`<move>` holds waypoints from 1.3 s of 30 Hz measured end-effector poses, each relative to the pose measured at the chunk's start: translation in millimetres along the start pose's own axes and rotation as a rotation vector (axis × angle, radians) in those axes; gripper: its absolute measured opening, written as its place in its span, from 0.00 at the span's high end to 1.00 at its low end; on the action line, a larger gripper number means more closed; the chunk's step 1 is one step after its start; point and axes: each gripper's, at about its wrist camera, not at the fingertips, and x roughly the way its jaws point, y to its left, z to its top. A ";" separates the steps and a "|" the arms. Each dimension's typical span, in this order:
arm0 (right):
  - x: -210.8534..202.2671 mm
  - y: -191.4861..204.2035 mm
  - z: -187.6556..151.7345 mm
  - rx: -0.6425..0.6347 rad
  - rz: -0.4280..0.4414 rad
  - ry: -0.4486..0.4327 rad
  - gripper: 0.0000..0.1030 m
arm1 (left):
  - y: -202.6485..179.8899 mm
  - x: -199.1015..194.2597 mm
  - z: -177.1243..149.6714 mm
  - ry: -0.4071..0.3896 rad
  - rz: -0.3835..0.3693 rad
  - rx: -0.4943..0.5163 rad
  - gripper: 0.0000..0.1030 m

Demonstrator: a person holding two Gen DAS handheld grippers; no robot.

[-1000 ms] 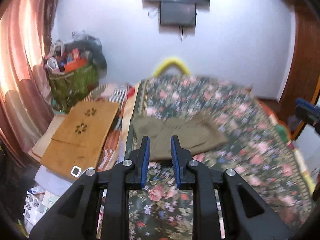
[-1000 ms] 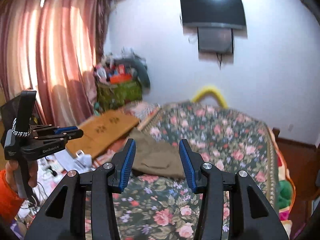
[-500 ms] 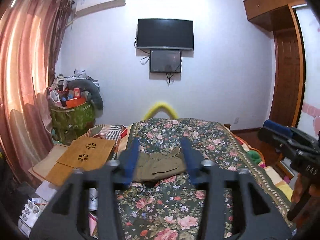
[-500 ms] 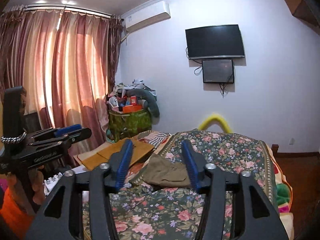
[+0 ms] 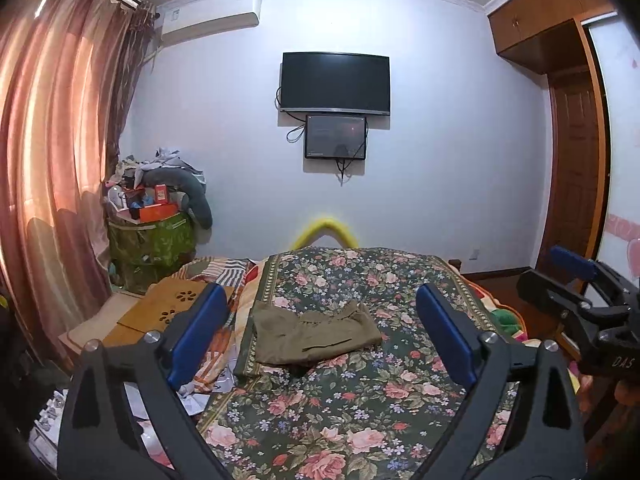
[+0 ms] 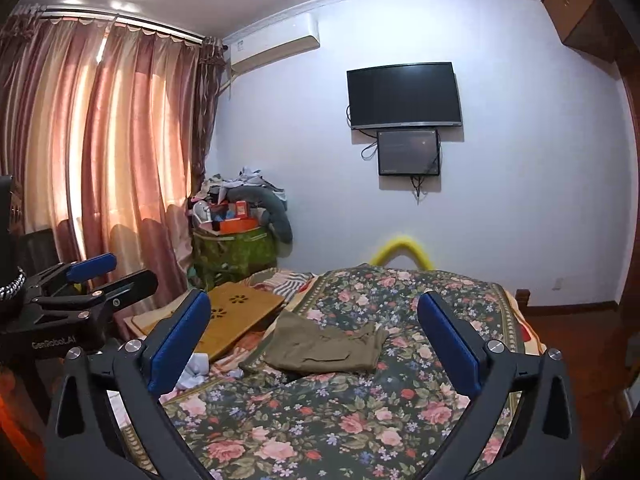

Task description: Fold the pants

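While the bed (image 5: 360,392) with its floral cover fills both views, the olive pants (image 5: 314,334) lie on it as a compact folded bundle toward its left edge, so the folding looks essentially finished. Both the left hand-held gripper (image 5: 320,336) and the right hand-held gripper (image 6: 314,338) hang well short of the pants, jaws opening wide with nothing between them. Only the left wrist view shows the wooden door (image 5: 576,168); only the right shows the full curtain (image 6: 100,152).
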 end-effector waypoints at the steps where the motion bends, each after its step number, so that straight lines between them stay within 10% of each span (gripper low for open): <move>1: -1.3 0.0 -0.8 0.001 0.000 0.000 0.00 | -0.5 -0.4 0.2 -0.001 -0.004 0.000 0.06; 39: -12.7 -4.7 -6.7 0.015 -0.022 0.018 0.00 | -5.3 5.8 -7.1 0.009 -0.012 0.001 0.00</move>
